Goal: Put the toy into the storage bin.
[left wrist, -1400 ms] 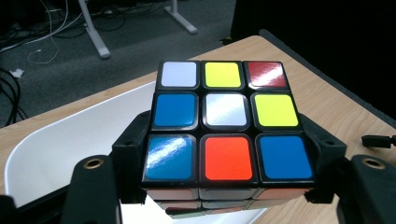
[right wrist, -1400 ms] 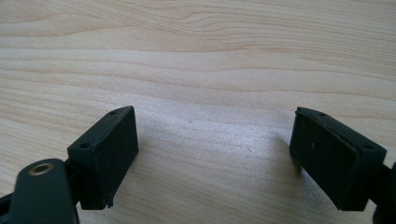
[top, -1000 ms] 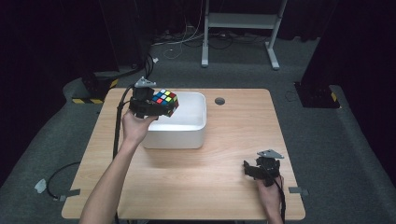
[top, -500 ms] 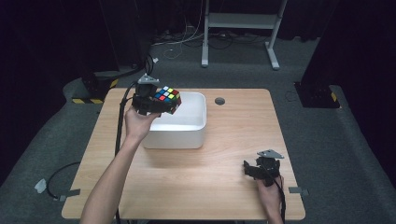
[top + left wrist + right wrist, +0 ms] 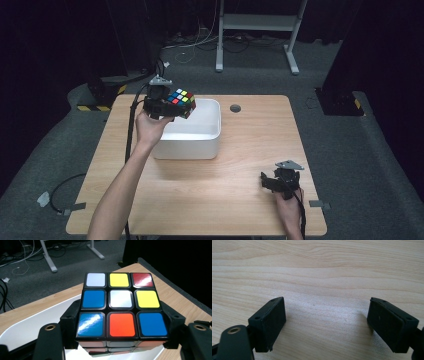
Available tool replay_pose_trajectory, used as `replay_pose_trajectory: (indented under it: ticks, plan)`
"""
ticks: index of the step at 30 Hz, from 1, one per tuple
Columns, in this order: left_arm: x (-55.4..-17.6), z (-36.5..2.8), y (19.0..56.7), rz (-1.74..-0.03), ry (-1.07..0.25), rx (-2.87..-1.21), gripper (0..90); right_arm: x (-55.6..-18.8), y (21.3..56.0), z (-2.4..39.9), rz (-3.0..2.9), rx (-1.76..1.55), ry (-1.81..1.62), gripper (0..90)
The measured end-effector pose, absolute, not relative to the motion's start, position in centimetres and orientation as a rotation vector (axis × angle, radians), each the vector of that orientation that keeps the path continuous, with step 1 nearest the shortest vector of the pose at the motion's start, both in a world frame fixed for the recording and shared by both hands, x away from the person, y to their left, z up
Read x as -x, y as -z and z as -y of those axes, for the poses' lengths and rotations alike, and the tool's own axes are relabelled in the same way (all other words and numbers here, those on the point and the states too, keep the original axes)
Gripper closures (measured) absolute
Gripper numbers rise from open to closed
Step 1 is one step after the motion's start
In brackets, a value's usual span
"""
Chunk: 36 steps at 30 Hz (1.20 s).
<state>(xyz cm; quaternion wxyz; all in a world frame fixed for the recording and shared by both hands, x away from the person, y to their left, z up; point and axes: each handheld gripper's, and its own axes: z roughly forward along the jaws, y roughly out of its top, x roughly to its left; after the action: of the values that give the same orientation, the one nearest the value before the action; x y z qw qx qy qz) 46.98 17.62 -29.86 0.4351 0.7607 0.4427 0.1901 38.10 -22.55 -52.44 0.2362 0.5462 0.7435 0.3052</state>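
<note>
A scrambled Rubik's cube (image 5: 181,100) hangs in the air over the left rim of the white bin (image 5: 210,145), and my left gripper (image 5: 167,106) is shut on it. In the left gripper view the cube (image 5: 121,307) sits squarely between both black pads, its top face showing white, yellow, red, blue and orange stickers. Near the table's front right corner my right gripper (image 5: 272,182) rests low on the wood. Its jaws stand wide apart in the right gripper view (image 5: 325,323) with only bare tabletop between them.
The wooden table (image 5: 250,150) has a round cable hole (image 5: 235,108) behind the bin. A black cable (image 5: 131,130) trails from the left gripper over the table's left side. A desk frame (image 5: 260,30) stands on the grey floor beyond.
The left hand has carried the cube a little up and toward the far side, over the bin's left rim. The right gripper has stayed put.
</note>
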Motion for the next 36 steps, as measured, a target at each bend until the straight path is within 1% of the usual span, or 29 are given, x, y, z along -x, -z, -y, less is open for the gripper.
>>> replay_pose_trajectory:
  ticks: [6,20,36]
  plan:
    - [-47.4,-17.6,29.5,-1.107,-0.466,-1.872,33.4,-38.1,52.4,22.6,-2.039,-1.498,-0.837,15.1]
    - [-48.6,-16.6,29.0,-1.106,-0.477,-1.888,33.4,-38.1,52.4,22.6,-2.039,-1.498,-0.837,15.2]
    - [-50.0,-15.3,29.9,-1.113,-0.454,-1.922,33.4,-38.1,52.4,22.6,-2.039,-1.497,-0.836,15.1]
